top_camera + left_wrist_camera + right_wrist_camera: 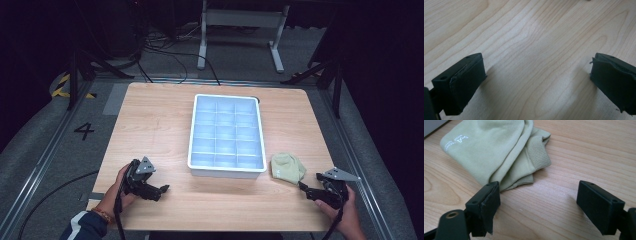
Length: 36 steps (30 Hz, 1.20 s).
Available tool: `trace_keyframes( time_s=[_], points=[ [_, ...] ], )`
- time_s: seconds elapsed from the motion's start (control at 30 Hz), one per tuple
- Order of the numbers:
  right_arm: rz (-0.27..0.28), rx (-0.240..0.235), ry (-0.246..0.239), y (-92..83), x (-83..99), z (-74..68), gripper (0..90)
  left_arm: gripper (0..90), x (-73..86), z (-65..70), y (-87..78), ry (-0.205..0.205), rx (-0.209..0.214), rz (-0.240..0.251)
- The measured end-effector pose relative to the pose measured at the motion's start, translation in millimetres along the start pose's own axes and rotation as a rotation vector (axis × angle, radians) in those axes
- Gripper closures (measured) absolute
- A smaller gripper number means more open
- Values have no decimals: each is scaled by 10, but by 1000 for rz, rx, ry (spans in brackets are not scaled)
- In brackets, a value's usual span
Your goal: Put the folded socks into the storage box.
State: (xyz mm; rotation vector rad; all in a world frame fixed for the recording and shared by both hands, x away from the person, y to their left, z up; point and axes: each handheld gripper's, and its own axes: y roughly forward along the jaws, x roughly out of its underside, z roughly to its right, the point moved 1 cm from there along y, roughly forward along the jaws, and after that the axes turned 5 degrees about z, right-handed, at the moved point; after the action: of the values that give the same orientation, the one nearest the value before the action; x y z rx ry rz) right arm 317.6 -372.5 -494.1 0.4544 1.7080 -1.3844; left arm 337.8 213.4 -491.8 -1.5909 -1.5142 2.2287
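Darkness surrounds the scene in the high view; below it we see grey carpeted floor (60, 145) with a "4" marked at the left of the frame, cables and a white stand's legs (240, 30) at the top. The light wooden table (155, 120) takes up the middle of the frame. On it a white divided tray (194, 150) lies with its long axis running from the bottom toward the top of the frame. Just right of the tray's lower right corner we find folded pale green socks (287, 167); in the right gripper view their ribbed cuffs point toward the lower right. The left gripper (161, 191), at the lower left, has its jaws apart over bare wood. The right gripper (306, 191), at the lower right, has jaws spread wide, one jaw just beside the socks.
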Motion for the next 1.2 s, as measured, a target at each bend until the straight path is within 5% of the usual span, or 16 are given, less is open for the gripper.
trace_keyframes(
  time_s=[0.83,1.2],
  points=[
    [-7,-18,-12,-24,-13,6,214,0,20,-40,-19,45,48,0],
    [43,-59,-64,-39,-250,-149,215,3,31,-36,-35,38,37,-1]
  ],
)
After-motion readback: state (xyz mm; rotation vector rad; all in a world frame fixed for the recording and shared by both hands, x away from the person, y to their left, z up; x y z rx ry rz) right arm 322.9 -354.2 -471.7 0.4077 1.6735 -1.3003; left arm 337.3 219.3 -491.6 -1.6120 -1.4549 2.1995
